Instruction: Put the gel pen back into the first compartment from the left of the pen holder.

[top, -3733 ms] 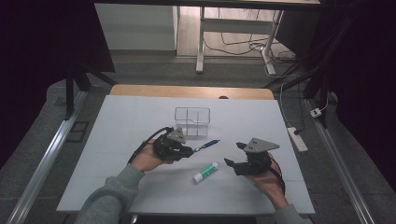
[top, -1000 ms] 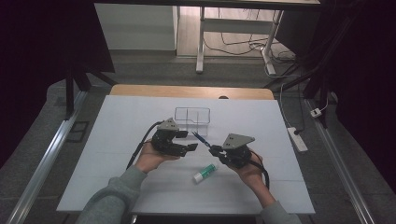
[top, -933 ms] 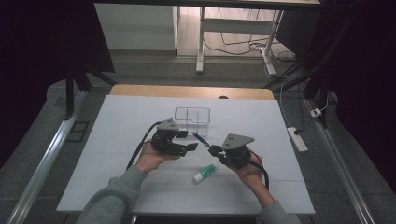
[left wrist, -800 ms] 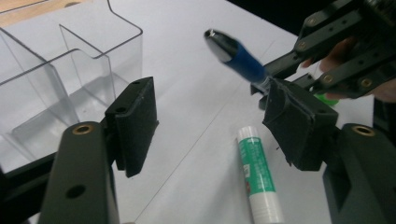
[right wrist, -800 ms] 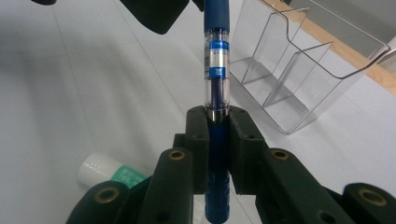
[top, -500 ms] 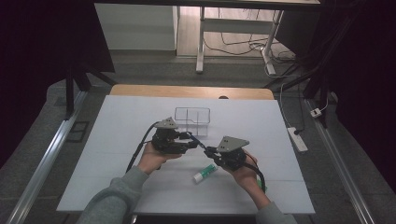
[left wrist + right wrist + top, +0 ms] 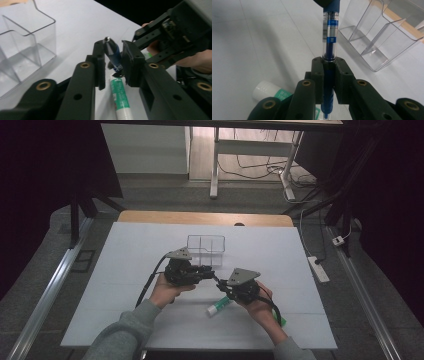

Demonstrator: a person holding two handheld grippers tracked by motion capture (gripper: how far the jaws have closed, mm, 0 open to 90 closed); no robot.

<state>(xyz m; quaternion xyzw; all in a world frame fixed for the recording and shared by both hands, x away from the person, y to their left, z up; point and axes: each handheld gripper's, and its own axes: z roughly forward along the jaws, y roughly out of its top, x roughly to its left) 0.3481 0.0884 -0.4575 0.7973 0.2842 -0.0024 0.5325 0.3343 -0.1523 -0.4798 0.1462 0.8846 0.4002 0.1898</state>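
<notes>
A lab-like room: white table [image 7: 125, 270] on metal rails [image 7: 45, 295] (dark curtains around).

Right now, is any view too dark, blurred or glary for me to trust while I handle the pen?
High view: table evenly lit, surroundings black, the pen too small to make out. Left gripper view: pen tip sharp, near jaws soft, clear organizer shows faint reflections. Right gripper view: pen barrel label crisp, glue stick at the bottom slightly blurred; no strong glare.
</notes>
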